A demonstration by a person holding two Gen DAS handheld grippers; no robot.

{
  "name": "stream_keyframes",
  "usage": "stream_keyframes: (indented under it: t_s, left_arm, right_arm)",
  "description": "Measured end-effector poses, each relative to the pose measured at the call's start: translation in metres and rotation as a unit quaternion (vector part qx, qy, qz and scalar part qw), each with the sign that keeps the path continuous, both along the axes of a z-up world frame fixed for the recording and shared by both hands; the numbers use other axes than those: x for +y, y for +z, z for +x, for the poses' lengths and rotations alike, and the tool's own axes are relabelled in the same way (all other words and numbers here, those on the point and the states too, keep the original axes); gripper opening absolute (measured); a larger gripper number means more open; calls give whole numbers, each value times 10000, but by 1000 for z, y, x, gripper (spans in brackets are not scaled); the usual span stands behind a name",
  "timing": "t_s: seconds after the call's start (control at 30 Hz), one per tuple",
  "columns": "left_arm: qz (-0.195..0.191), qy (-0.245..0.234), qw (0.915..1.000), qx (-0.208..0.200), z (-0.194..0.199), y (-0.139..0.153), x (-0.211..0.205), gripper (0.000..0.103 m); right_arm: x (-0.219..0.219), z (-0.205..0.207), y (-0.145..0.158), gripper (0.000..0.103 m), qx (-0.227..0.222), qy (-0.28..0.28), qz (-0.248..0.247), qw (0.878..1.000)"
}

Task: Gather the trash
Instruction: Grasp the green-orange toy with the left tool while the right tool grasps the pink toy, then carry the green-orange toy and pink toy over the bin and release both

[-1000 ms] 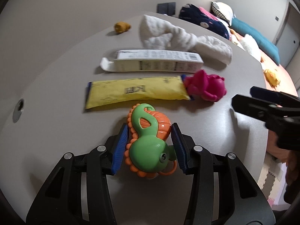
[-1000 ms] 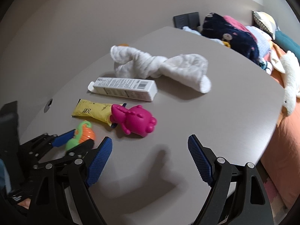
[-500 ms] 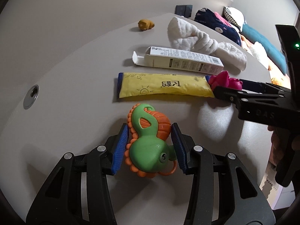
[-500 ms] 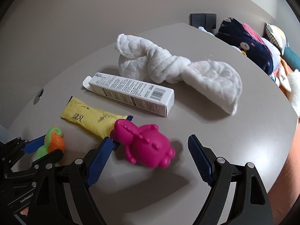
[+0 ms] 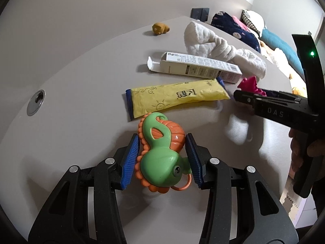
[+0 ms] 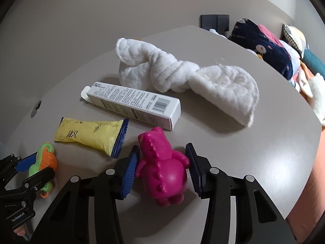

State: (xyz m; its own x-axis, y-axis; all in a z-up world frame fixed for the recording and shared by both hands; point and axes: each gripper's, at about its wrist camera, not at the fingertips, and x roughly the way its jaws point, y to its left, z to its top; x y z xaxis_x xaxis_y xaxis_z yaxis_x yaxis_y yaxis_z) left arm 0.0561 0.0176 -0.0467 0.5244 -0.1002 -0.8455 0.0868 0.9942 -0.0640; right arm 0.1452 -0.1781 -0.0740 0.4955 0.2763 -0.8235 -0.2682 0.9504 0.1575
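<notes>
A: Table [image 6: 254, 152] well cluttered. White cloth [image 6: 182, 75] farthest ahead of both tongs, then white carton [image 6: 134, 103], then yellow wrapper [image 6: 89, 134] just ahead.

B: Nothing collected yet, seemingly. Left tongs [image 5: 162, 156] pinching green-and-orange toy [image 5: 160, 156]. Right tongs [image 6: 161, 165] closing, pink figure [image 6: 162, 168] between the pads. Carton and wrapper, likely the trash, left lying untouched.

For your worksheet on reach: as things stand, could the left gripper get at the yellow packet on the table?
Probably not yet. The yellow packet lies just ahead of the left gripper with nothing between them, but its jaws are shut on the green and orange toy, which would have to be put down first.
</notes>
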Motion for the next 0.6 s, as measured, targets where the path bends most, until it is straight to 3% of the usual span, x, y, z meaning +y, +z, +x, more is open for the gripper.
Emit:
stream_keyframes:
  t_s: [0.6]
  left_arm:
    - [-21,-663,9973,-300,-15,20,-44,46]
  right_arm:
    - [-33,-51,28,48,-118,-241,229,9994]
